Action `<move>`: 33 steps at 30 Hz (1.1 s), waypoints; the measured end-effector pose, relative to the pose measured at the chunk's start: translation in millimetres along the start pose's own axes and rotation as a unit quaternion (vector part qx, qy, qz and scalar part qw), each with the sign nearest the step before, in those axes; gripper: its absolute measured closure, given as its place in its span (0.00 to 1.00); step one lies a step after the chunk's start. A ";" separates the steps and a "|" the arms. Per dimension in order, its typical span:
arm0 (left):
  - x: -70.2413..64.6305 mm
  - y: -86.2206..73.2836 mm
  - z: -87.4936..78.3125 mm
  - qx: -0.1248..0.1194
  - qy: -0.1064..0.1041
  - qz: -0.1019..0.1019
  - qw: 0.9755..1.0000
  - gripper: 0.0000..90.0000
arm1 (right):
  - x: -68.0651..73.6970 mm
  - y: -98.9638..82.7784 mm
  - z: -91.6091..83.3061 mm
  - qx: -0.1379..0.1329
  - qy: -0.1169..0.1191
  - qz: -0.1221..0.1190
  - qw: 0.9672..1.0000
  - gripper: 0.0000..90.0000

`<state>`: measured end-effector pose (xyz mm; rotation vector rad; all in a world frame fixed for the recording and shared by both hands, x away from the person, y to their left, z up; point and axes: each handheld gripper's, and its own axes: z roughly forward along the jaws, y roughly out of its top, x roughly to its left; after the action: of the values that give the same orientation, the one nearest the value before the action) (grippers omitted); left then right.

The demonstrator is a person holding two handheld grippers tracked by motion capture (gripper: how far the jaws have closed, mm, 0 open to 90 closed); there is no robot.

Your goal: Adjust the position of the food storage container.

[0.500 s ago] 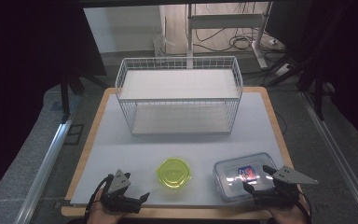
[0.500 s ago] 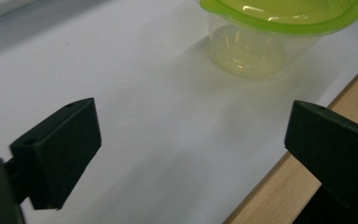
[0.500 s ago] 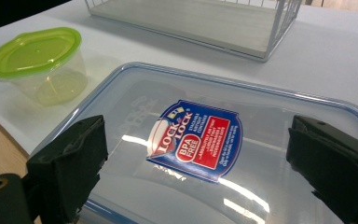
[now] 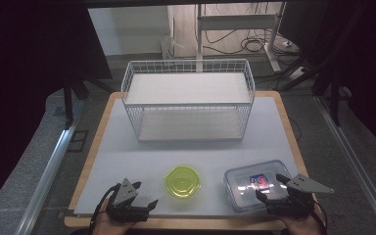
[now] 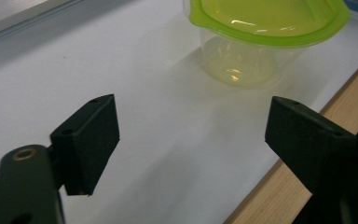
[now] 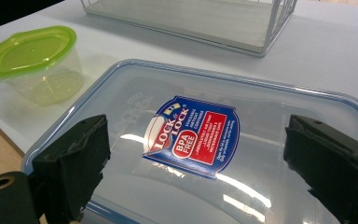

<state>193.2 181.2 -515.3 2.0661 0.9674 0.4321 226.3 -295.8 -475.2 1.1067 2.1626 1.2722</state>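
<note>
The table (image 4: 127, 147) carries a white wire basket (image 4: 188, 100) toward its far edge, open at the top, probably to take the containers. Near the front right corner lies the flat clear box (image 4: 254, 185) with a blue-rimmed lid; the right tongs (image 4: 270, 188) hang over it, spread wide and empty. The green-lidded tub (image 4: 181, 181) sits mid-front. The left tongs (image 4: 144, 195), also wide open and empty, point at it from the front left corner.

Round green-lidded containers (image 4: 182, 181): one
Rectangular clear lidded boxes (image 4: 254, 185): one
White wire baskets (image 4: 188, 99): one
Tongs: two, left (image 4: 136, 196), right (image 4: 272, 187)
</note>
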 end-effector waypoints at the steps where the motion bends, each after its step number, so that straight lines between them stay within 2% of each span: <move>1: -0.5 0.2 0.2 0.000 -0.007 0.000 1.000 0.23 | 0.0 0.0 -0.1 -0.001 -0.001 0.000 1.000 0.08; 5: -3.6 1.4 0.3 0.000 -0.028 0.001 1.000 0.38 | 0.3 0.3 -0.1 0.000 -0.004 -0.001 1.000 0.08; 6: -3.6 1.4 0.3 0.000 -0.028 0.001 1.000 0.42 | 0.5 0.3 -0.1 -0.001 -0.005 -0.002 1.000 0.08; 7: -6.6 2.4 0.7 -0.004 -0.044 0.002 0.999 0.48 | 1.1 0.7 -0.4 -0.002 -0.006 -0.004 1.000 0.09; 10: -13.0 3.5 3.0 -0.008 -0.059 0.008 0.998 0.64 | 2.0 1.5 -1.4 -0.006 -0.008 -0.006 1.000 0.09; 14: -25.9 5.5 7.5 -0.015 -0.089 0.014 0.996 0.89 | 2.1 2.0 -2.6 -0.008 -0.013 -0.006 1.000 0.09; 16: -33.1 7.6 11.1 -0.019 -0.102 0.017 0.994 0.98 | 1.6 2.0 -3.1 -0.009 -0.015 -0.006 1.000 0.10; 18: -42.4 10.4 17.8 -0.019 -0.119 0.022 0.992 1.00 | 1.8 2.4 -3.9 -0.011 -0.018 -0.006 1.000 0.11; 23: -62.4 17.6 35.3 -0.006 -0.124 0.047 0.991 1.00 | 2.5 3.0 -4.4 -0.012 -0.021 -0.009 1.000 0.11; 25: -67.9 20.5 42.7 -0.005 -0.130 0.048 0.990 1.00 | 2.6 3.1 -4.4 -0.013 -0.023 -0.010 1.000 0.11; 28: -73.6 22.9 54.9 -0.002 -0.125 0.049 0.991 1.00 | 2.4 3.2 -4.8 -0.014 -0.024 -0.010 1.000 0.12; 33: -70.0 24.8 68.6 0.007 -0.103 0.033 0.994 1.00 | 2.4 3.1 -5.2 -0.013 -0.026 -0.012 1.000 0.12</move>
<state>199.8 82.7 -537.0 2.1121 0.7835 0.2414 222.8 -295.8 -469.7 1.0887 2.1102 1.2443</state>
